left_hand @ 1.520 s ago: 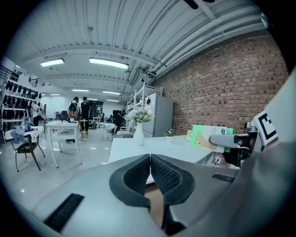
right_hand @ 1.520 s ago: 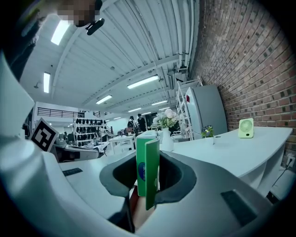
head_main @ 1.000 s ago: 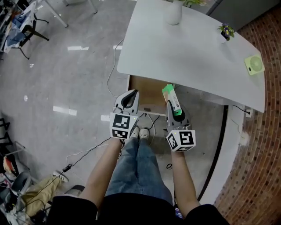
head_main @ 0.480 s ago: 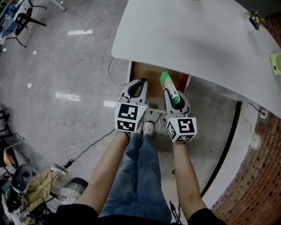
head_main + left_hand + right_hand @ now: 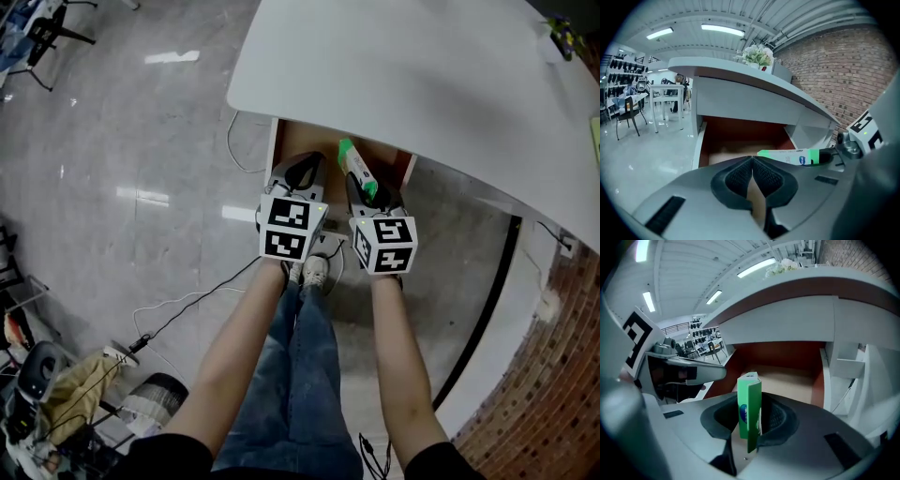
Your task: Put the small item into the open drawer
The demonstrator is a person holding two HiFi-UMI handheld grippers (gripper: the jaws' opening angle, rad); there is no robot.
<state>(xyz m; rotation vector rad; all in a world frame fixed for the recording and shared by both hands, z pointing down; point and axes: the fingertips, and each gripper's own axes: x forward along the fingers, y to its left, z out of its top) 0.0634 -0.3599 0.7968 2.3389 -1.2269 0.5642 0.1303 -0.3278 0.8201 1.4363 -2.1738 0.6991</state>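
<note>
In the head view the green box (image 5: 354, 169) is not yet in the open drawer (image 5: 309, 142) under the white surface (image 5: 394, 66). The right hand-held gripper (image 5: 364, 192) holds it over the drawer's front, both forearms reaching forward and down, side by side. The left gripper view shows the left hand-held gripper (image 5: 752, 174) closed on nothing. The right gripper view shows the box pinched on edge above the drawer's bare bottom, so lowering and release remain.

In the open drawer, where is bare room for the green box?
The drawer floor looks bare, between its brown side walls up to the back wall. Crowded only at the front edge, where the left gripper and the green box sit close together.
</note>
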